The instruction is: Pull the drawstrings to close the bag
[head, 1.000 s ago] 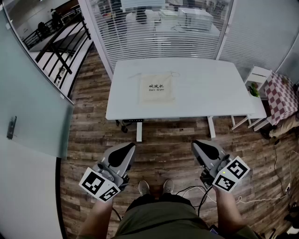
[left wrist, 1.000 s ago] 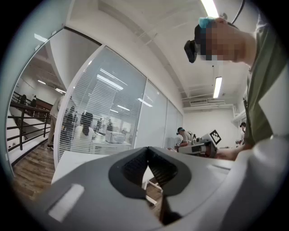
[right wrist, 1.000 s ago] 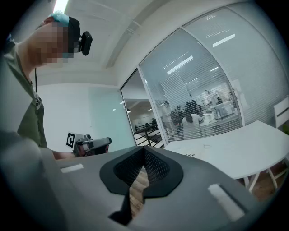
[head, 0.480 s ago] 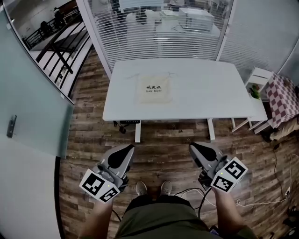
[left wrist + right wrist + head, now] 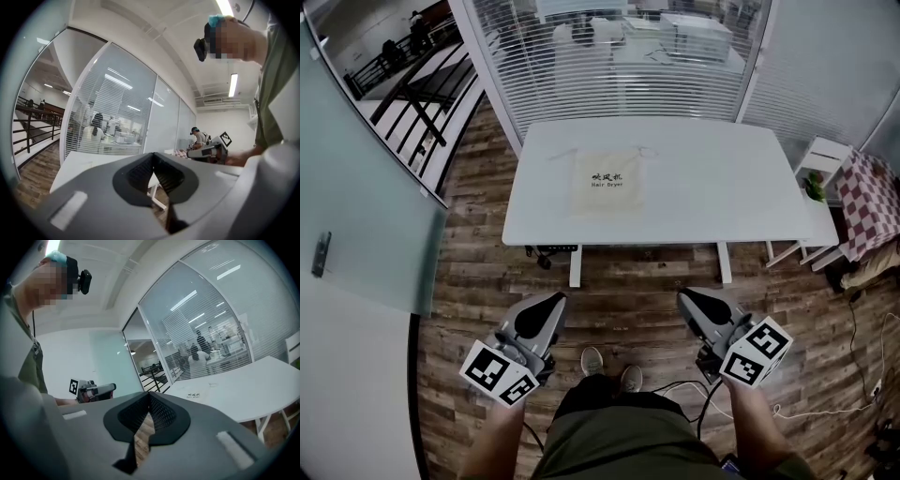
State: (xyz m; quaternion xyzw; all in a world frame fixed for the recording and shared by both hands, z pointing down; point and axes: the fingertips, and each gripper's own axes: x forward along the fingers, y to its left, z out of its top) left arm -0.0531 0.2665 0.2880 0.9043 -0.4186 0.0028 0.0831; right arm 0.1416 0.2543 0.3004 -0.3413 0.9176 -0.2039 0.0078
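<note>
While the person stands back on the wooden floor (image 5: 628,281), both grippers hang low in front of the legs, well apart from the white table (image 5: 722,178); the left gripper (image 5: 546,302) has its jaws pressed together with nothing between them, and in its own view the dark ribbed pads (image 5: 140,171) meet in a thin line; the right gripper (image 5: 692,298) is closed the same way and holds nothing, its pads (image 5: 161,414) touching, with only floorboards showing through the slit below them; each gripper points toward the table; the cream bag (image 5: 607,181) lies flat on the tabletop, left of the middle, dark lettering on its face, untouched by either gripper; thin drawstrings (image 5: 649,150) trail loosely from its far corners onto the table; behind the table runs a glass wall with blinds (image 5: 609,66), with people at desks beyond it; to the right stands a small white side table (image 5: 825,150) with something green on it, and beside that a red checked cloth (image 5: 867,202); a cable (image 5: 806,405) snakes across the floor near the person's right side.
</note>
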